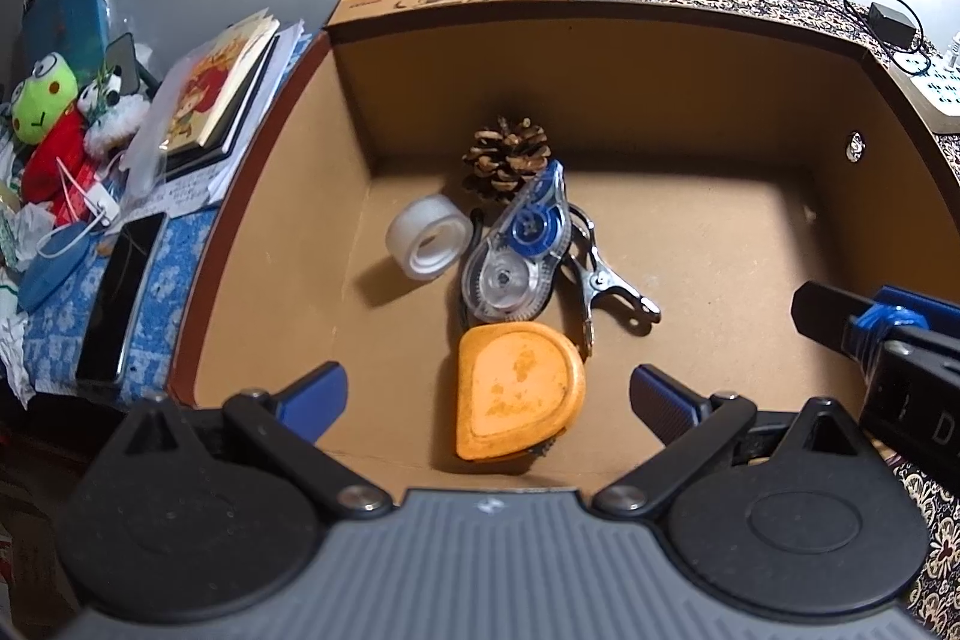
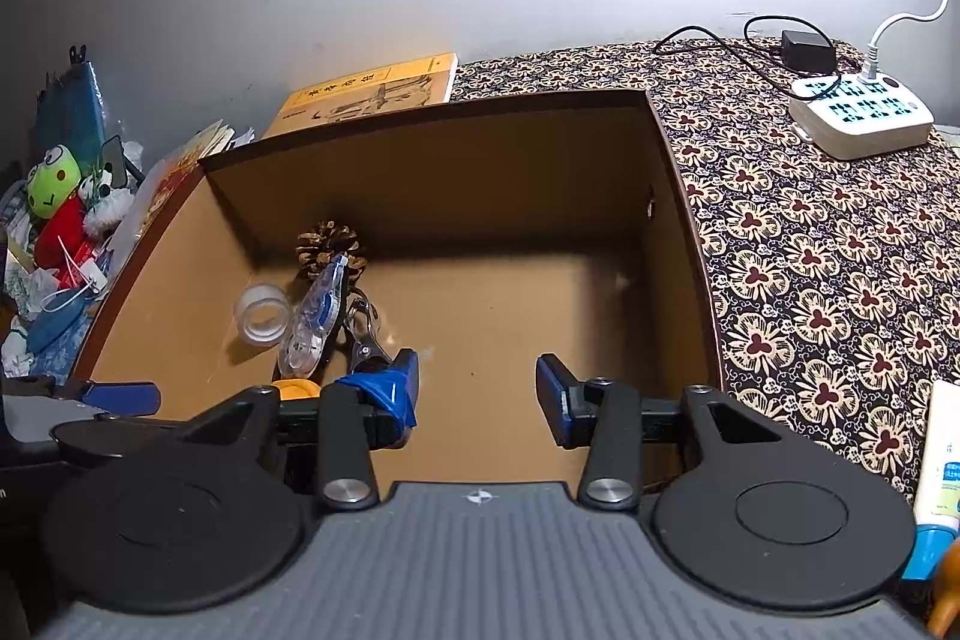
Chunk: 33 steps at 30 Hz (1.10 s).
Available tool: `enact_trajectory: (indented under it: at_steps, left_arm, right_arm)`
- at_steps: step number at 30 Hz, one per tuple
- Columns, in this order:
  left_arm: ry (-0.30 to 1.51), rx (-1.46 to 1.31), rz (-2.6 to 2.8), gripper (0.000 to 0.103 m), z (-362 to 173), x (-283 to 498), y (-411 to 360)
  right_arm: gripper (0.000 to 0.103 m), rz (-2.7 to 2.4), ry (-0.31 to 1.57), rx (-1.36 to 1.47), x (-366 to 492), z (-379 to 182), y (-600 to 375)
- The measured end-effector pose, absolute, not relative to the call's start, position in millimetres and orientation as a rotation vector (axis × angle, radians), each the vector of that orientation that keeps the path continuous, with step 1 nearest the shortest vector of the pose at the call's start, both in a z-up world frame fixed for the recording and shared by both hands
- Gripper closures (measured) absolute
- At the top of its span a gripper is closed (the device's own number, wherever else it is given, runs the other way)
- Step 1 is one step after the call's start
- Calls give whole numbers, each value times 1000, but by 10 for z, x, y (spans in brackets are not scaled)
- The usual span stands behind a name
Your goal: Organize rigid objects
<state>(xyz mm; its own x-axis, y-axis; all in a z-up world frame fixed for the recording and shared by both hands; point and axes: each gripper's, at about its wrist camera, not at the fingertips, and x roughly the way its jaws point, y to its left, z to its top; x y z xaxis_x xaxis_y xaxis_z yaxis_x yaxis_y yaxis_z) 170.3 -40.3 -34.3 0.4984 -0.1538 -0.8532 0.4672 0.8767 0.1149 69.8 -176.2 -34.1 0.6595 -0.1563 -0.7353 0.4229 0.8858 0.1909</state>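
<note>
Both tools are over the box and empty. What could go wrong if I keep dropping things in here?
1. The clear-and-blue correction tape dispenser lies propped on the brown pinecone and the metal spring clip; a drop nearby may shift it.
2. The open left tool hangs just above the orange rounded case and could bump it when lowering.
3. The open right tool sits close beside the left one, so they could collide.

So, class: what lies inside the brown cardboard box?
Inside the cardboard box: a pine cone, clear tape roll, correction tape dispenser, metal clip and orange case. A black item beneath the dispenser is mostly hidden.
</note>
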Motion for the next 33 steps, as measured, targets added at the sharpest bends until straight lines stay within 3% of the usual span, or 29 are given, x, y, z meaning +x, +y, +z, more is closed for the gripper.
enact_trajectory:
  at_steps: [33]
  left_arm:
    - [1004,366,-397,3,-447,1750,-422]
  right_arm:
    - [76,-335,795,334,741,-418,-1769]
